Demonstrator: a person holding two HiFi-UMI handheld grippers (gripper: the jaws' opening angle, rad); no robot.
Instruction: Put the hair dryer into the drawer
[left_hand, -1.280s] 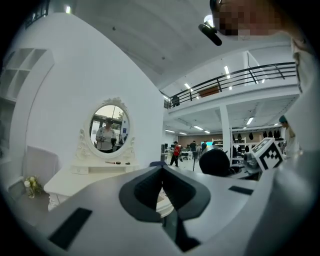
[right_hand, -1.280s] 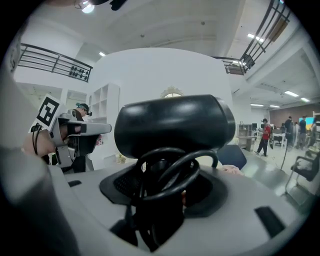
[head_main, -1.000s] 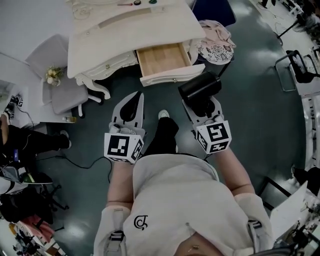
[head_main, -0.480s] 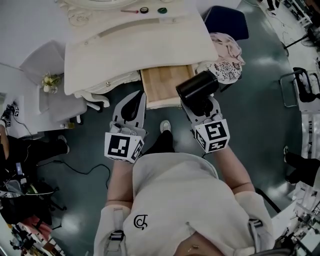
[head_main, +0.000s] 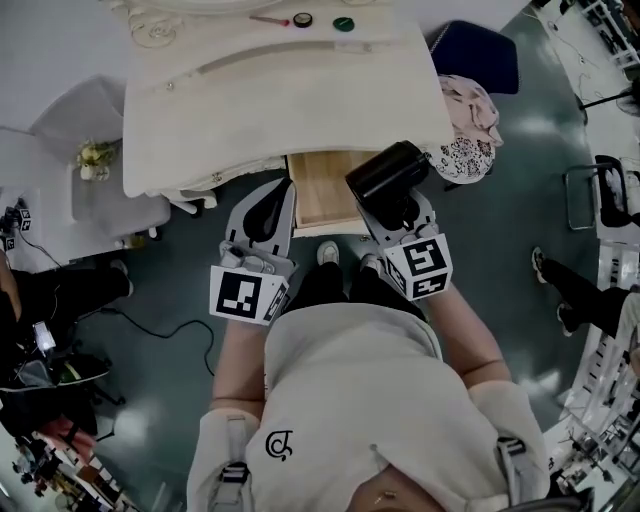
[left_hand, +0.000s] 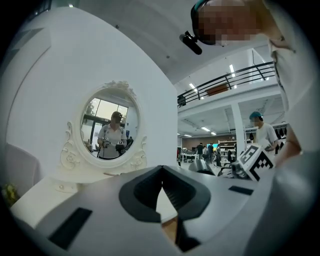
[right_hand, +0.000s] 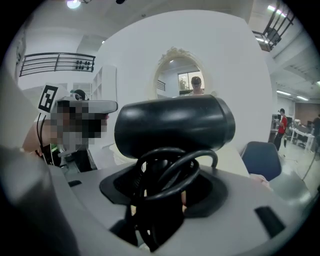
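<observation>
The black hair dryer (head_main: 388, 172) stands upright in my right gripper (head_main: 395, 205), over the right edge of the open wooden drawer (head_main: 315, 190). In the right gripper view the dryer's barrel (right_hand: 175, 125) lies crosswise above the jaws. My right gripper (right_hand: 162, 185) is shut on the handle, which has the black cord looped round it. My left gripper (head_main: 270, 212) is shut with nothing in it and hangs just left of the drawer's front. In the left gripper view the left gripper (left_hand: 161, 168) points level at the dressing table, its tips touching.
The white dressing table (head_main: 270, 90) carries an oval mirror (left_hand: 111, 132) and a few small things (head_main: 303, 20) at the back. A round stool with clothes (head_main: 465, 115) and a blue chair (head_main: 480, 55) stand to the right, a grey chair (head_main: 100, 120) to the left. Cables lie on the floor.
Both grippers and the person have moved up to the dressing table. The hair dryer has gone from in front of the drawer to over its right edge. The grips are unchanged.
</observation>
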